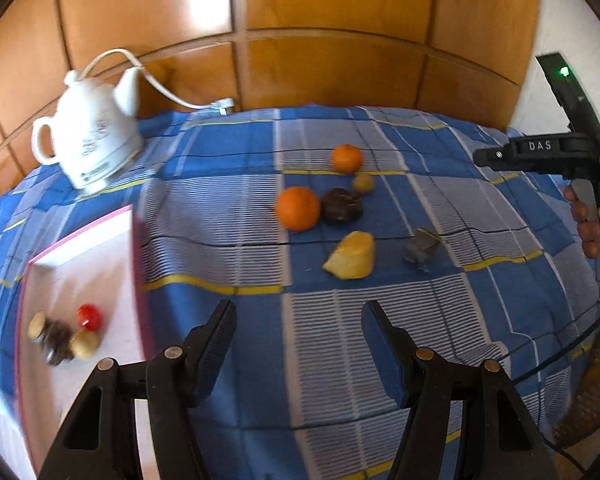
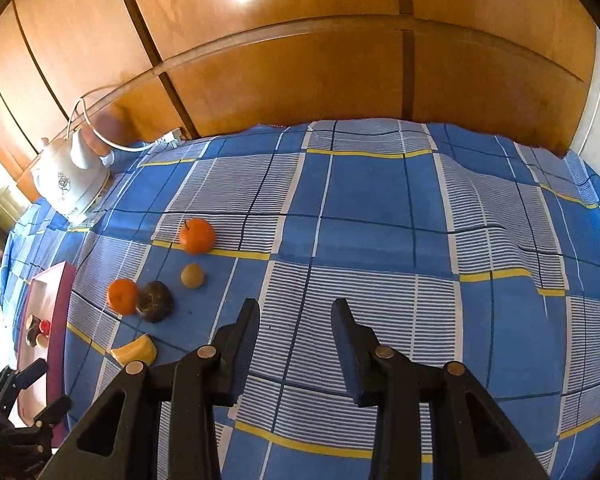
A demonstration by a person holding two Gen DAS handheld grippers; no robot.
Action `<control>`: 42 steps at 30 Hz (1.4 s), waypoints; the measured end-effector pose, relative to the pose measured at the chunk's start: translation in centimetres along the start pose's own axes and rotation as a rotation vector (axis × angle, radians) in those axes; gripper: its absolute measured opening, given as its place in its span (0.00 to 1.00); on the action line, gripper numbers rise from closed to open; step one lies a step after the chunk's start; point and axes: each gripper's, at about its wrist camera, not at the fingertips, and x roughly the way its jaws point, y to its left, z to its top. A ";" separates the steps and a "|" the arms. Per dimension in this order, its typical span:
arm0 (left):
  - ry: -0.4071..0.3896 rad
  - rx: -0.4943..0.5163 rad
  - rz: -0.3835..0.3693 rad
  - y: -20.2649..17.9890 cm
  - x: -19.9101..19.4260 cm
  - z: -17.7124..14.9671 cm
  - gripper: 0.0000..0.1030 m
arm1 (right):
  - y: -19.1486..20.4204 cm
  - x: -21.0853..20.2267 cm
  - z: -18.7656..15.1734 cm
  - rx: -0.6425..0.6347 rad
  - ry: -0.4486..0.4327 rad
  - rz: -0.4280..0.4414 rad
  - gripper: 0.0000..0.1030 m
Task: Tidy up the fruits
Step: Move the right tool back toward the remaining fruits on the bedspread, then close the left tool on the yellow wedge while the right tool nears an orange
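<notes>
Loose fruits lie on the blue checked cloth: a near orange (image 1: 298, 208) (image 2: 122, 296), a far orange (image 1: 347, 158) (image 2: 197, 235), a dark brown fruit (image 1: 341, 205) (image 2: 154, 301), a small tan fruit (image 1: 363, 183) (image 2: 192, 275), a yellow piece (image 1: 351, 256) (image 2: 135, 350) and a grey-brown piece (image 1: 422, 245). A pink-rimmed white tray (image 1: 80, 240) (image 2: 58, 320) at the left holds a red fruit (image 1: 89, 316), a dark fruit and tan ones. My left gripper (image 1: 298, 320) is open and empty, between tray and fruits. My right gripper (image 2: 296, 316) is open and empty over bare cloth.
A white electric kettle (image 1: 88, 140) (image 2: 70, 184) with its cord stands at the back left. A wooden panelled wall (image 1: 332, 60) runs behind the table. The right gripper's body (image 1: 560, 156) and hand show at the right edge of the left wrist view.
</notes>
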 end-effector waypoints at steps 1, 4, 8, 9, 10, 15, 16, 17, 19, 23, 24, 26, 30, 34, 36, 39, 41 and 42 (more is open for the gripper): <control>0.002 0.014 -0.010 -0.4 0.4 0.3 0.63 | 0.0 0.0 0.0 0.002 0.001 0.005 0.36; 0.018 0.052 -0.038 -1.3 2.0 1.3 0.63 | 0.1 -0.1 0.1 -0.003 -0.002 0.011 0.36; 0.054 0.059 -0.080 -2.0 4.4 2.6 0.59 | 0.3 -0.2 0.1 -0.006 0.000 0.019 0.36; 0.063 0.064 -0.090 -2.2 4.9 2.8 0.57 | 0.4 -0.1 0.1 -0.006 0.003 0.021 0.36; 0.068 0.073 -0.095 -2.5 5.4 3.1 0.57 | 0.4 0.0 0.1 -0.006 0.006 0.024 0.36; 0.110 0.073 -0.108 -2.9 8.1 3.8 0.57 | 0.8 0.1 0.1 -0.026 0.012 0.022 0.36; 0.118 0.072 -0.113 -3.0 8.5 3.9 0.57 | 0.9 0.1 0.1 -0.029 0.012 0.020 0.36; 0.123 0.073 -0.117 -3.1 8.9 4.0 0.54 | 0.9 0.2 0.1 -0.032 0.013 0.020 0.36; 0.136 0.078 -0.117 -3.2 9.8 4.0 0.43 | 0.9 0.3 0.1 -0.036 0.018 0.022 0.36; 0.108 0.055 -0.130 -3.1 9.4 3.8 0.36 | 1.0 0.7 0.0 -0.041 0.034 0.019 0.36; 0.089 0.041 -0.129 -2.9 8.7 3.4 0.36 | 1.0 0.8 0.0 -0.043 0.038 0.019 0.36; 0.062 0.022 -0.120 -2.6 7.4 2.8 0.36 | 1.0 0.9 -0.1 -0.044 0.041 0.016 0.36; 0.049 -0.052 -0.098 -1.0 5.2 0.5 0.36 | 1.1 1.1 -0.2 -0.050 0.049 0.012 0.36; 0.066 -0.087 -0.049 0.4 4.6 -1.7 0.36 | 1.2 1.4 -0.4 -0.060 0.062 0.001 0.36; 0.056 -0.105 -0.052 1.1 4.5 -2.5 0.36 | 1.2 1.6 -0.5 -0.064 0.066 -0.003 0.36; 0.051 -0.098 -0.040 1.1 4.5 -2.8 0.37 | 1.2 1.7 -0.5 -0.066 0.068 0.000 0.36; 0.035 -0.083 -0.038 1.1 4.5 -3.1 0.37 | 1.3 1.8 -0.6 -0.072 0.068 0.003 0.36; 0.025 -0.077 -0.039 1.0 4.6 -3.2 0.37 | 1.4 1.9 -0.7 -0.075 0.069 0.006 0.36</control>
